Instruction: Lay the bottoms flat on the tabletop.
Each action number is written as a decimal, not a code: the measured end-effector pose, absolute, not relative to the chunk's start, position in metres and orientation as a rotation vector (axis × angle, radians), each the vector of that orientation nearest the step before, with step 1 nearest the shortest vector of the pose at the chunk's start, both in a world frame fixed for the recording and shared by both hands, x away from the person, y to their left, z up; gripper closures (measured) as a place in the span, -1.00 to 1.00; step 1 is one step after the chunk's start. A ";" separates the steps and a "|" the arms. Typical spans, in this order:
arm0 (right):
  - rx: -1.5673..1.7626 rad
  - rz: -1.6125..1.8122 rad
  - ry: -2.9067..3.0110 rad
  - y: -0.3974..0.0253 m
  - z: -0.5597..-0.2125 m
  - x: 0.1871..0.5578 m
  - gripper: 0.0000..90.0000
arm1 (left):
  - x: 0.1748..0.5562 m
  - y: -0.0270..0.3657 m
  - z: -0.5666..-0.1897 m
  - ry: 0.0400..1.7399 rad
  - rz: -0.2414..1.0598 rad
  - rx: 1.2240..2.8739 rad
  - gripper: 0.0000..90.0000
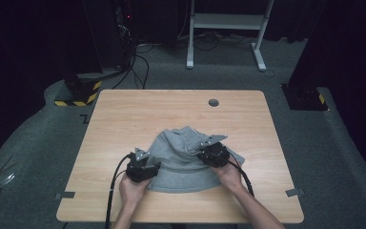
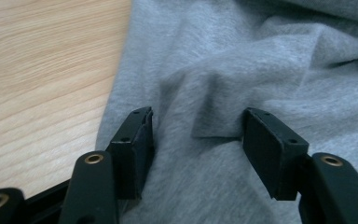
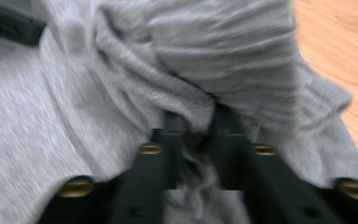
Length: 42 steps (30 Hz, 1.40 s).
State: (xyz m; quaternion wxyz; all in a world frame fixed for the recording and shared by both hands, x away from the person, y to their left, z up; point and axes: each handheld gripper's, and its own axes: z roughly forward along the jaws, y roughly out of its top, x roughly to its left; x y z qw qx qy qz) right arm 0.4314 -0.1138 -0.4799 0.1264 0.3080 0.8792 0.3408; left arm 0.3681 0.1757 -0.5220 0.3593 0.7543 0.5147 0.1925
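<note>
The wooden table carries a grey garment, bunched in a rough dome on the near half of the top, between the person's two hands. From the high view the whole outline of the cloth can be read, with the left gripper at its left edge and the right gripper on its right side, but how the jaws stand is hidden there under the black housings.

The left gripper view fills that gap: the left gripper has its jaws spread wide, both tips resting down on the garment, with a soft raised fold of cloth lying between them and bare table off to the outside of one jaw.

The right gripper view, somewhat blurred, shows the right gripper with its jaws drawn close, pinching a thick ribbed edge of the garment that bulges just beyond the tips.
</note>
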 end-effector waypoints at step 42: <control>1.170 0.785 2.450 -0.158 -0.505 0.487 0.68 | 0.363 0.170 -0.527 1.289 0.586 1.971 -0.19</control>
